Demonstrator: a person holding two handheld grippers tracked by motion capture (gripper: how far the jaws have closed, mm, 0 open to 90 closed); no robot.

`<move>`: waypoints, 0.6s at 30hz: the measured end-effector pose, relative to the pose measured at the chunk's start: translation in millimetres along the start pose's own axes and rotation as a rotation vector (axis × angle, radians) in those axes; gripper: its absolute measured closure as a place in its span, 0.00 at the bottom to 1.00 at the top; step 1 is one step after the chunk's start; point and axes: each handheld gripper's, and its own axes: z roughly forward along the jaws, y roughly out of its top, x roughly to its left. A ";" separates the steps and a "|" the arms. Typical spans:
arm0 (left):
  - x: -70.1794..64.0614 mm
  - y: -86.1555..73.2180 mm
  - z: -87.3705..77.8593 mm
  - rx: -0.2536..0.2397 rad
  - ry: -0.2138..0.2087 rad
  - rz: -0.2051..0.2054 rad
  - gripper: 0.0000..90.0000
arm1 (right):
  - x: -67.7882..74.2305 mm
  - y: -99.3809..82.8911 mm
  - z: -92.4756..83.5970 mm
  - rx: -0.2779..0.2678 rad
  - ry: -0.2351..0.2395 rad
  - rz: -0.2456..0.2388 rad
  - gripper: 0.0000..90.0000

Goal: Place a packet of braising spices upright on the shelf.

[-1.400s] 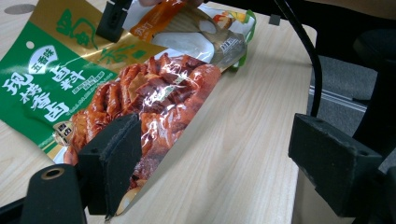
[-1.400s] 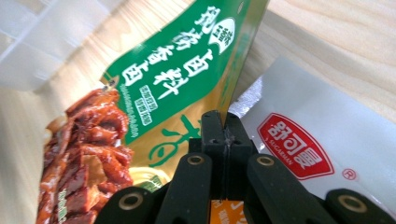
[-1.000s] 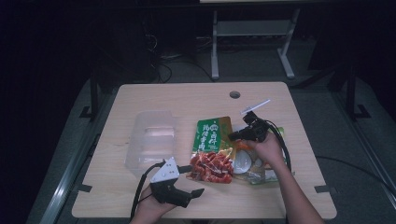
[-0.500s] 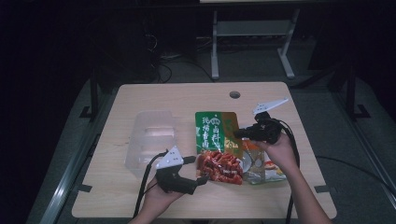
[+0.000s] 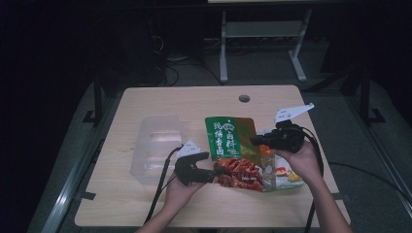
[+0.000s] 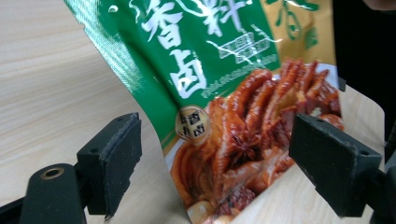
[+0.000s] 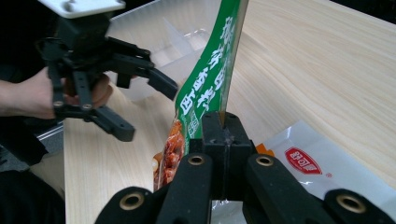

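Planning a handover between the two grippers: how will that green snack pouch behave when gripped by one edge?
Likely floppy: the green pouch curves and sags while the right gripper pinches its edge. Its glossy film probably slips easily. It looks light, since that pinch lifts it.

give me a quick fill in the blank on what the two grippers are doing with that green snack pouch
1. The right gripper is shut on the edge of the ____ pouch.
2. The left gripper has its jaws ____ on either side of that pouch.
3. A clear plastic ____ stands on the table to the left of the pouch.

Missing words: green; open; container
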 end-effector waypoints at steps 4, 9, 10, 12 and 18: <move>3.9 2.4 9.5 0.005 -0.005 -0.023 0.19 | -1.1 -3.4 -1.2 -0.002 0.003 -0.003 1.00; 11.3 3.1 19.0 0.010 -0.034 -0.084 0.26 | -1.7 -3.8 -1.2 0.003 0.003 -0.009 1.00; 13.3 2.6 21.7 0.020 -0.035 -0.095 0.26 | -1.8 -3.9 -1.2 0.003 0.003 -0.011 1.00; 17.1 2.4 25.1 0.023 -0.048 -0.116 0.28 | -2.4 -4.1 -0.8 0.005 0.004 -0.016 1.00; 19.7 4.3 26.8 0.022 -0.116 -0.141 0.53 | -3.3 -4.6 -0.6 0.006 0.006 -0.014 1.00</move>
